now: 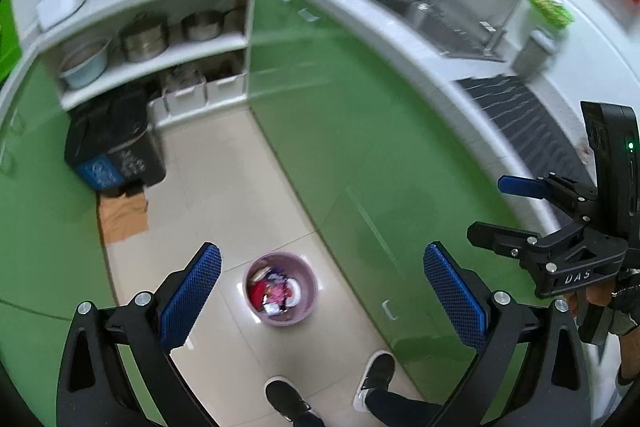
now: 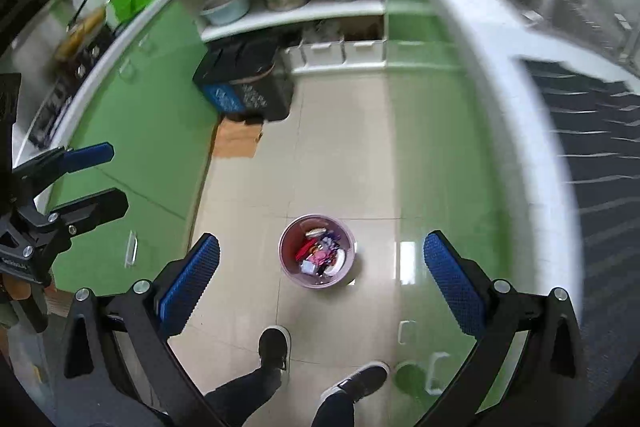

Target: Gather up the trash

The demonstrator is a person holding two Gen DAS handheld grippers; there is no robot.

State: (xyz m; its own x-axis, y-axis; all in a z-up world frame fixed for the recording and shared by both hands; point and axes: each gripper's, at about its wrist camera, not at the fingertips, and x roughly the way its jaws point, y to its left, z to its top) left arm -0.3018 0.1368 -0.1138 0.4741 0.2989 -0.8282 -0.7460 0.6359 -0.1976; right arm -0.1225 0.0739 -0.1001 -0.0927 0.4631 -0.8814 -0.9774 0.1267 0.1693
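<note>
A small pink waste bin point(image 1: 280, 289) full of mixed wrappers and scraps stands on the tiled kitchen floor; it also shows in the right wrist view point(image 2: 317, 251). My left gripper point(image 1: 320, 291) is open and empty, held high above the bin. My right gripper point(image 2: 320, 283) is open and empty, also high above it. The right gripper shows at the right edge of the left wrist view point(image 1: 516, 207), and the left gripper shows at the left edge of the right wrist view point(image 2: 96, 179).
Green cabinets point(image 1: 340, 131) under a white counter point(image 1: 400, 39) run along the right, with a sink point(image 1: 440, 23) and dark mat point(image 1: 528, 123). A black and blue bin point(image 1: 116, 151) and flat cardboard point(image 1: 122, 215) sit by open shelves of pots point(image 1: 160, 39). The person's shoes point(image 1: 288, 399) stand near the bin.
</note>
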